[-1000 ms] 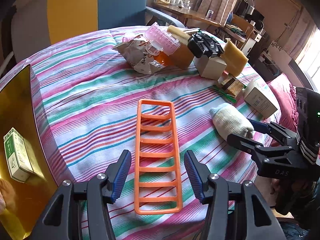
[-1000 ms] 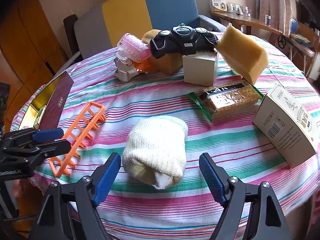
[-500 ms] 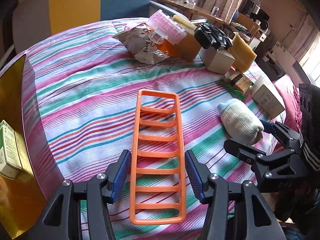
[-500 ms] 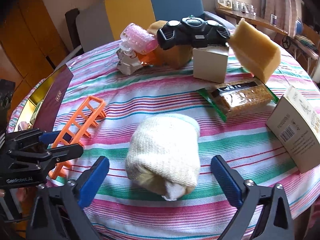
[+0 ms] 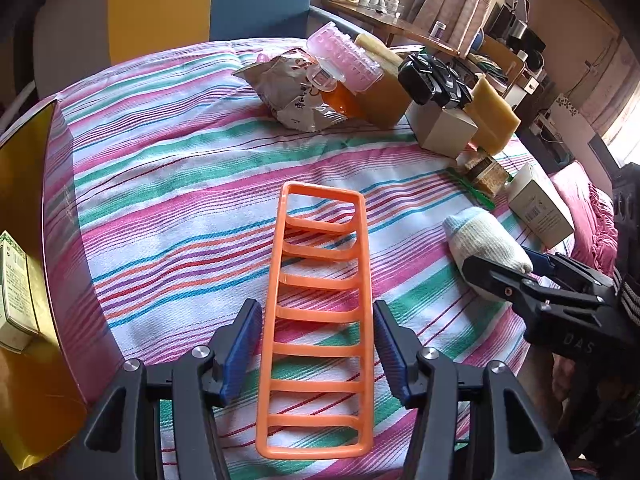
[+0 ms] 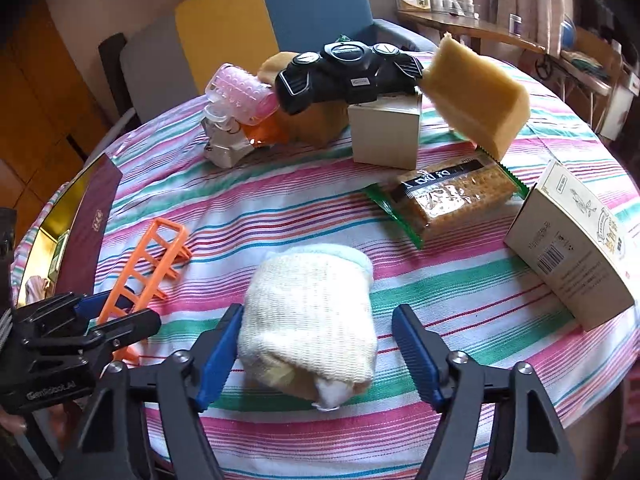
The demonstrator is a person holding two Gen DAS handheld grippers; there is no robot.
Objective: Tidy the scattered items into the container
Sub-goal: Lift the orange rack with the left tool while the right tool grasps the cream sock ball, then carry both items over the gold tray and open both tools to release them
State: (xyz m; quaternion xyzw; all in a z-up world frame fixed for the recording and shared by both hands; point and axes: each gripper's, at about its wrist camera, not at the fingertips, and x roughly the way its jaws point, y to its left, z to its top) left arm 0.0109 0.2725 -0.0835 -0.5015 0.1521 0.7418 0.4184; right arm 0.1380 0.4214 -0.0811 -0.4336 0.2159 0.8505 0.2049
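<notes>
An orange ladder-shaped plastic rack [image 5: 318, 320] lies on the striped tablecloth. My left gripper [image 5: 318, 334] is open with a finger on each side of the rack's near half, not gripping. A rolled cream sock [image 6: 310, 320] lies in front of my right gripper [image 6: 316, 350], which is open with its fingers on either side of the roll; the left pad [image 6: 218, 354] is close against it. The sock [image 5: 486, 246] also shows in the left wrist view. A gold-lined box [image 5: 24, 184] with a small carton [image 5: 14, 292] inside stands at the table's left edge.
At the back of the table are a snack bag [image 5: 296, 88], a pink roller [image 6: 240, 94], a black gamepad [image 6: 348, 74] on a beige box [image 6: 386, 130], a yellow sponge [image 6: 476, 98], a cracker packet [image 6: 452, 198] and a cardboard carton [image 6: 576, 244].
Both grippers have moved forward: the left now straddles more of the orange rack, and the right has closed in around the sock with narrower fingers.
</notes>
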